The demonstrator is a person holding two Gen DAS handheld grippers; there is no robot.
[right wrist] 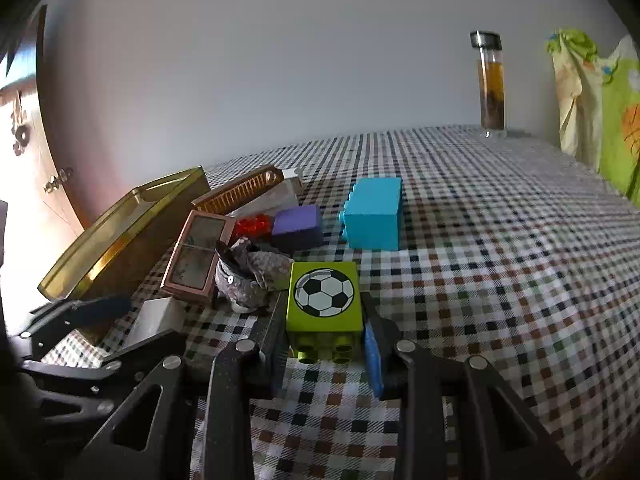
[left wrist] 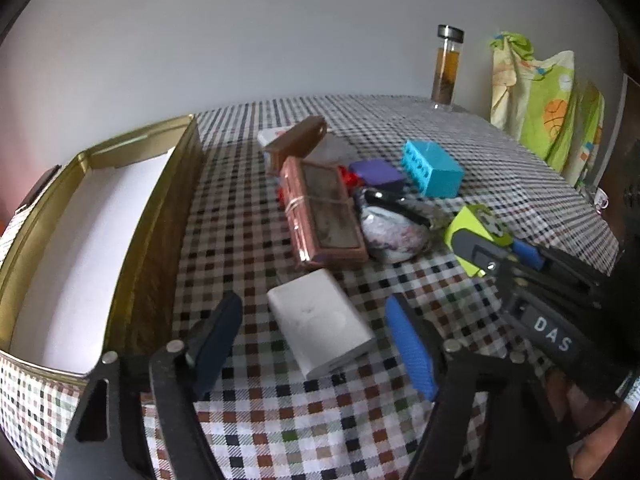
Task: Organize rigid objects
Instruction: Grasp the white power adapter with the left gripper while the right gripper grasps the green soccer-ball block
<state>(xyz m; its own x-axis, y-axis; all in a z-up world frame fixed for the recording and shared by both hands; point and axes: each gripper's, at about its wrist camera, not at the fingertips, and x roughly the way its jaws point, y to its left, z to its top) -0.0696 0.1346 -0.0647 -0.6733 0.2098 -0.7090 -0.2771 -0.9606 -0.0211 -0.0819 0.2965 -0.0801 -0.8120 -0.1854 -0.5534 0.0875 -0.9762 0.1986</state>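
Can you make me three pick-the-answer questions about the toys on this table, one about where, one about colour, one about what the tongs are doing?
1. Where is the white block?
A. inside the gold tin
B. on the checked cloth between the left tongs' fingers
C. on top of the blue brick

2. What colour is the brick with the football picture?
A. red
B. lime green
C. purple

3. What are the right tongs doing?
A. squeezing the football brick
B. wide open over nothing
C. holding the glass bottle

Answers:
1. B: it lies on the cloth, beside the gold tin, with the open left tongs on either side of it.
2. B: its top and sides are lime green.
3. A: one finger presses each side of the brick.
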